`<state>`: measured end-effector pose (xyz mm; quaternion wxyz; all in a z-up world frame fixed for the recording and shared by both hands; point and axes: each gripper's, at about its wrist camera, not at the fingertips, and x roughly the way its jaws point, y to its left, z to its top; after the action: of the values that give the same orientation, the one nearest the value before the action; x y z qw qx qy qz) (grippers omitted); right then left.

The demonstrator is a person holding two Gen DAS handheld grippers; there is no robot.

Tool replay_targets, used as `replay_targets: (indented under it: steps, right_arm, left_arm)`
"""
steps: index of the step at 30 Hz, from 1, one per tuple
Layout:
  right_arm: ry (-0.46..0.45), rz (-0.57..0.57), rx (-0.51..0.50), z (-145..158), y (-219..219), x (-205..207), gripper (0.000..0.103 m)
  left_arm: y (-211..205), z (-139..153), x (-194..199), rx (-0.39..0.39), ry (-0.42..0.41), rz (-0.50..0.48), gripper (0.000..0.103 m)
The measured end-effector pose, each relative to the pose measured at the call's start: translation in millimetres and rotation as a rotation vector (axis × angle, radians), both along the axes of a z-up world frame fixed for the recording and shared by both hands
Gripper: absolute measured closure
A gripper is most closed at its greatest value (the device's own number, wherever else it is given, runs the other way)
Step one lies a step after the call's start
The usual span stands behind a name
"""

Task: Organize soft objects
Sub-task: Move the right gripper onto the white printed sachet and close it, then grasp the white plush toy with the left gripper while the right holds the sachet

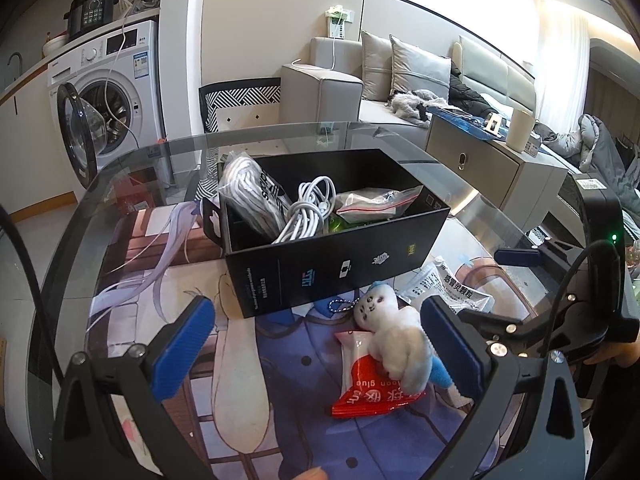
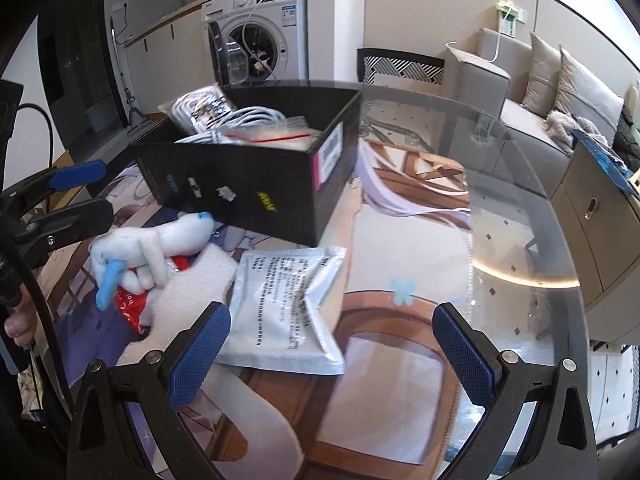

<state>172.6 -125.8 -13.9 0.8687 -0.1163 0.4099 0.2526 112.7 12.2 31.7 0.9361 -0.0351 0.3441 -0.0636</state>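
Observation:
A white plush toy (image 1: 394,336) with blue tips lies on a red sachet (image 1: 360,388), in front of an open black box (image 1: 336,248) that holds white cables and plastic bags. My left gripper (image 1: 318,348) is open, and the toy sits between its fingers, close to the right pad (image 1: 452,350). A silver medicine packet (image 2: 292,300) lies flat on the mat, just ahead of my open right gripper (image 2: 332,356), which holds nothing. In the right wrist view the plush toy (image 2: 152,248), the red sachet (image 2: 132,308) and the black box (image 2: 256,176) are at the left.
Everything rests on a round glass table (image 1: 280,132) over an illustrated mat (image 1: 240,380). Beyond it are a washing machine (image 1: 116,92) with its door open, a patterned chair (image 1: 240,96), a grey sofa (image 1: 400,76) and a beige cabinet (image 1: 480,160).

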Motion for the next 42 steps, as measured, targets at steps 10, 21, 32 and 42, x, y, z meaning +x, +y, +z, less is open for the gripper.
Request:
replay_targets:
  steps: [10, 21, 32, 42]
  right_arm:
    - [0.057, 0.006, -0.034, -13, 16, 3, 0.0]
    - [0.064, -0.023, -0.05, -18, 20, 11, 0.001]
    - [0.029, 0.043, -0.032, -9, 20, 4, 0.052]
    - [0.023, 0.049, 0.003, -6, 13, 0, 0.064]
  left_arm:
    - [-3, -5, 3, 0.004, 0.01, -0.012, 0.0]
    - [-2, -6, 3, 0.006, 0.016, -0.012, 0.0]
    - [-3, -4, 3, 0.008, 0.015, -0.02, 0.0]
    - [-7, -3, -3, 0.008, 0.023, -0.039, 0.0]
